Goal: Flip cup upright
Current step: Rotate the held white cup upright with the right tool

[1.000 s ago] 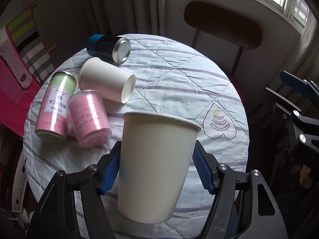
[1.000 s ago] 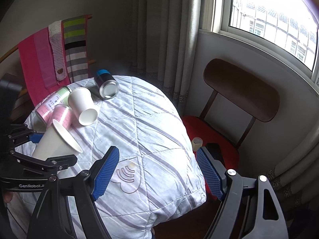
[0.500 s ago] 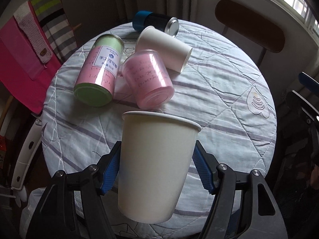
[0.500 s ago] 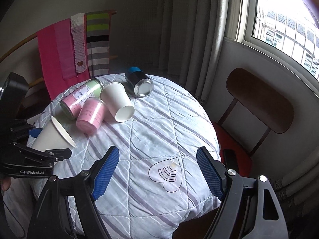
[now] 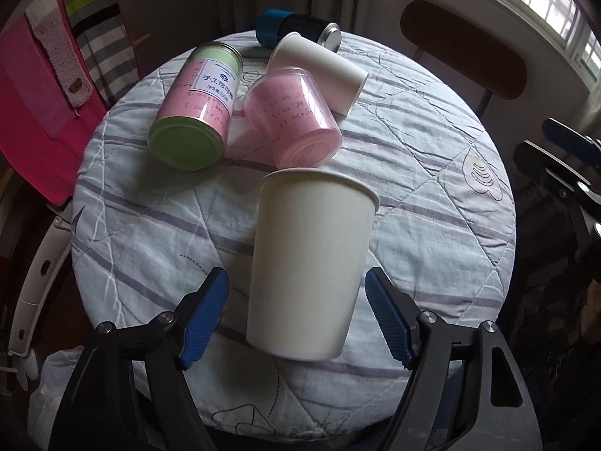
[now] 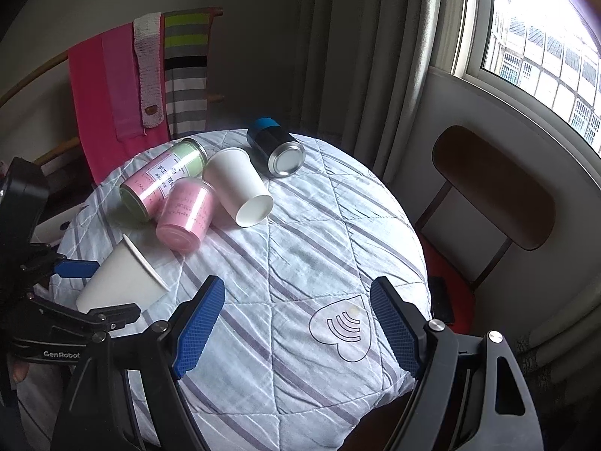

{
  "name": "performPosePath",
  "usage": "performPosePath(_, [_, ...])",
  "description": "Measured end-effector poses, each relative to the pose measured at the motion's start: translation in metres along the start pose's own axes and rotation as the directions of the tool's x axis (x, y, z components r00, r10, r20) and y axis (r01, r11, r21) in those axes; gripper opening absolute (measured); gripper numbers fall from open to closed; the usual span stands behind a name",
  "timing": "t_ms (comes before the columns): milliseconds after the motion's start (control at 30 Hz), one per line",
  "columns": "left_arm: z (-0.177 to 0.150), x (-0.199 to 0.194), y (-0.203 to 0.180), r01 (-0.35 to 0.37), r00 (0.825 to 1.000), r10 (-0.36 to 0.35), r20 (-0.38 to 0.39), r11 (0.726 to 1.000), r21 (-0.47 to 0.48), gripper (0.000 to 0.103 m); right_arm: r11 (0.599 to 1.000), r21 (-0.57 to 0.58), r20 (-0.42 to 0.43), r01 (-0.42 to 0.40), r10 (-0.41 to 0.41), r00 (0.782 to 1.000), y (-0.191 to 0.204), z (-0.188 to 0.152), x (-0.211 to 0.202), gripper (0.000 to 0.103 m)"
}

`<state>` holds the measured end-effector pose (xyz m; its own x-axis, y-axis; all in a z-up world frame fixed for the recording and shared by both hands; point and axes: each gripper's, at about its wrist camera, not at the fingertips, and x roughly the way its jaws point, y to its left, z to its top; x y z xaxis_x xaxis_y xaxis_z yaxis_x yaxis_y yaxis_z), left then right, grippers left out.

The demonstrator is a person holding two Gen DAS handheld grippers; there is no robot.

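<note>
My left gripper (image 5: 296, 315) stands open, its blue pads clear of the white paper cup (image 5: 311, 263) between them – my right gripper (image 6: 298, 327) gapes wide, holding nothing

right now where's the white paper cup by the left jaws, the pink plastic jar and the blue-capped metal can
white paper cup (image 5: 311, 263), left wrist view, side wall
pink plastic jar (image 5: 293, 112), left wrist view, side wall
blue-capped metal can (image 6: 286, 158), right wrist view, silver end
</note>
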<state>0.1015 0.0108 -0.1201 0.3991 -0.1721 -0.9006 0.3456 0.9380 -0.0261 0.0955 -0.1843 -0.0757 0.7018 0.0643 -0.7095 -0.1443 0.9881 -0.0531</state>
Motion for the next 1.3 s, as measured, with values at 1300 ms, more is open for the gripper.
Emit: performPosePath(1300, [-0.061, -0.075, 0.1, -0.128, 0.934, 0.213, 0.286, 0.949, -0.288, 0.101, 0.633, 0.739, -0.317, -0.232, 0.63, 0.709, 0.077, -0.004, 0.108, 0.081])
